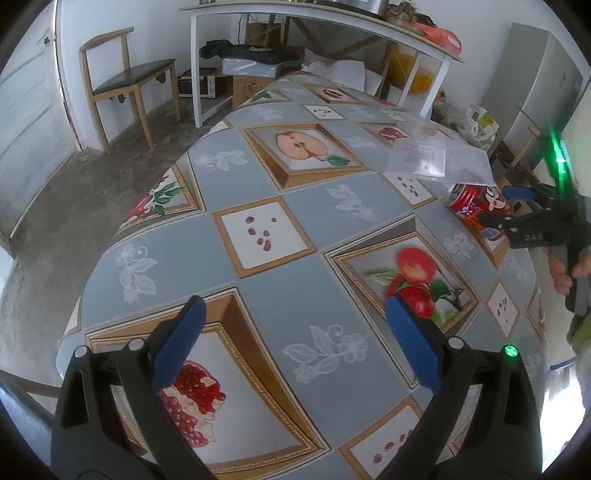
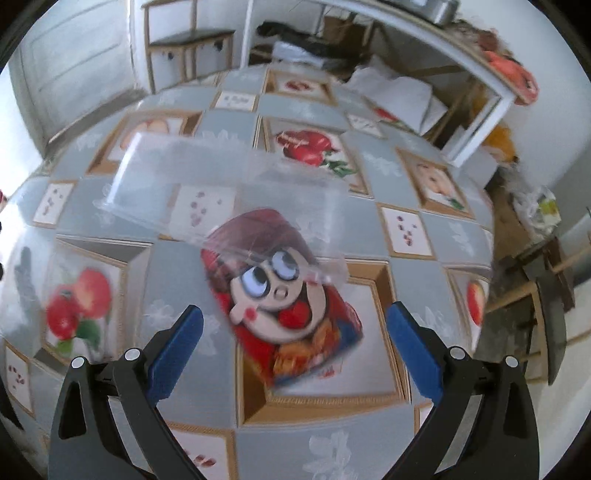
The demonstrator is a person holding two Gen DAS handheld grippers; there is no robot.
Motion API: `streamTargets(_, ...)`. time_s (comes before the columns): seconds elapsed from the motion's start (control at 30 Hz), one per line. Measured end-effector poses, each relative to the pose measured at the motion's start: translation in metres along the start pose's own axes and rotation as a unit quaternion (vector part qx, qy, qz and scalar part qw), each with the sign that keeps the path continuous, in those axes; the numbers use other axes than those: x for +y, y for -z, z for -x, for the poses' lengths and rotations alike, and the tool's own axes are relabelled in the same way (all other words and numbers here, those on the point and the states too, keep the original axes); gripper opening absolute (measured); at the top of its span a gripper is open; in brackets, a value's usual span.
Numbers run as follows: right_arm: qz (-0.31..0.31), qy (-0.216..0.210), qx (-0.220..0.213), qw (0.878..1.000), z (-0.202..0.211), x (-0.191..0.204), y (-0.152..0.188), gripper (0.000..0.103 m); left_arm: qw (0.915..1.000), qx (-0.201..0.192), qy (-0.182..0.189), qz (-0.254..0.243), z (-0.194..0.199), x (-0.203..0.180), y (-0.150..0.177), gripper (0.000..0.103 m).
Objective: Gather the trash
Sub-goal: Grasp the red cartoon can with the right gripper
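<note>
A red drink can with a cartoon face lies on its side on the fruit-patterned tablecloth. A clear plastic container rests partly over the can's far end. My right gripper is open, its blue pads on either side of the can's near end, not touching it. In the left wrist view the can and the clear container are at the far right, with the right gripper around the can. My left gripper is open and empty over the table.
A wooden chair stands by the wall at the far left. A white bench table with boxes and bags under it stands beyond the table. A plastic bag lies on the floor at the right.
</note>
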State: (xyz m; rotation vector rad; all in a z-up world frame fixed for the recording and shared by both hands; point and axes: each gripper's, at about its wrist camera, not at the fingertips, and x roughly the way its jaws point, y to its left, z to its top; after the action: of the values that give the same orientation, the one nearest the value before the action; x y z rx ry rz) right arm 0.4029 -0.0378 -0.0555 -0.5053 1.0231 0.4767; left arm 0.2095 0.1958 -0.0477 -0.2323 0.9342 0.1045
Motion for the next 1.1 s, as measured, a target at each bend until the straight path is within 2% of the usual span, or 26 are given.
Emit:
streamTargets(0.23,0.021,0.004,0.004,1.0,-0.013,0.012,-0.009,0.095,1.0,-0.005,0.005,0.003,-0.001,0.004,-0.003,0.094)
streamTargets(0.27,0.023,0.003,0.003,1.0,-0.012,0.012,-0.009,0.092,1.0,-0.005,0.006,0.002,-0.001,0.004,-0.003,0.094)
streamTargets(0.33,0.023,0.002,0.008,1.0,-0.012,0.014,-0.007,0.081,0.9999,-0.006,0.009,-0.001,-0.001,0.003,-0.003,0.094)
streamTargets(0.5,0.018,0.016,0.007,1.0,-0.001,0.02,0.001,0.072,0.9998,-0.005,0.019,-0.005,-0.002,-0.001,-0.004,0.094)
streamTargets(0.6,-0.004,0.003,0.015,1.0,0.007,0.019,0.009,0.064,0.9997,-0.006,0.022,-0.005,-0.002,-0.002,-0.004,0.094)
streamTargets(0.97,-0.037,-0.044,0.019,0.998,0.017,0.02,0.028,0.065,0.9993,-0.007,0.035,-0.009,0.003,-0.008,-0.001,0.094)
streamTargets(1.03,-0.05,-0.051,0.021,0.997,0.014,0.014,0.026,0.073,0.9993,-0.008,0.036,-0.009,0.005,-0.008,0.0,0.094)
streamTargets(1.1,-0.061,-0.056,0.017,0.996,0.012,0.01,0.023,0.075,0.9993,-0.007,0.036,-0.008,0.005,-0.008,0.0,0.094)
